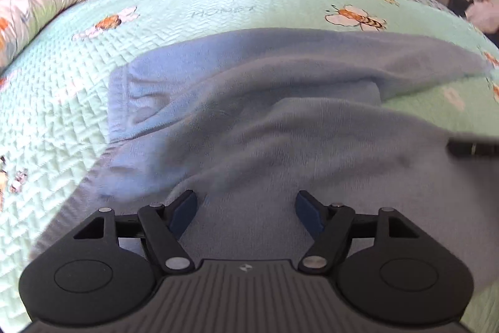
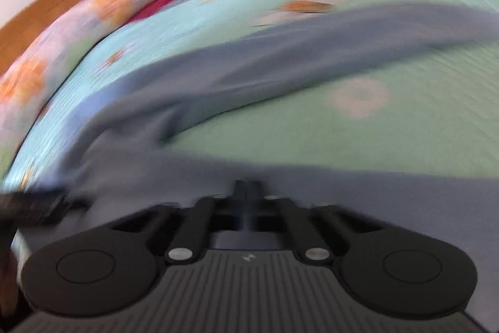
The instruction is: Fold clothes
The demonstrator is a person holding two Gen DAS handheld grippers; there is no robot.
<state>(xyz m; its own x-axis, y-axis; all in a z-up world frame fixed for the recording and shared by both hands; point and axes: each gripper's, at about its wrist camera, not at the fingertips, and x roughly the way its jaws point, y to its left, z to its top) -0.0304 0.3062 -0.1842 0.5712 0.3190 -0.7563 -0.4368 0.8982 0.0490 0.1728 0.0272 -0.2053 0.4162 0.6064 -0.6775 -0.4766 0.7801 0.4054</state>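
Blue garment (image 1: 249,114) rumpled on bed (image 1: 78,89); left tongs (image 1: 246,208) gaping, empty, over cloth; right tongs (image 2: 248,192) pinched shut, seemingly on its edge; mid-fold likely; left needs a hold.

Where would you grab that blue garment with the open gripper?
Probably the near edge of the blue garment, lying between the open left hand-held gripper's fingers. Come in low from the near side of the bed; the cloth there lies flat and thin enough to pinch.

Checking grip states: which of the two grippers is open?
The left gripper: its blue pads sit wide apart over the blue garment. The right gripper is shut.
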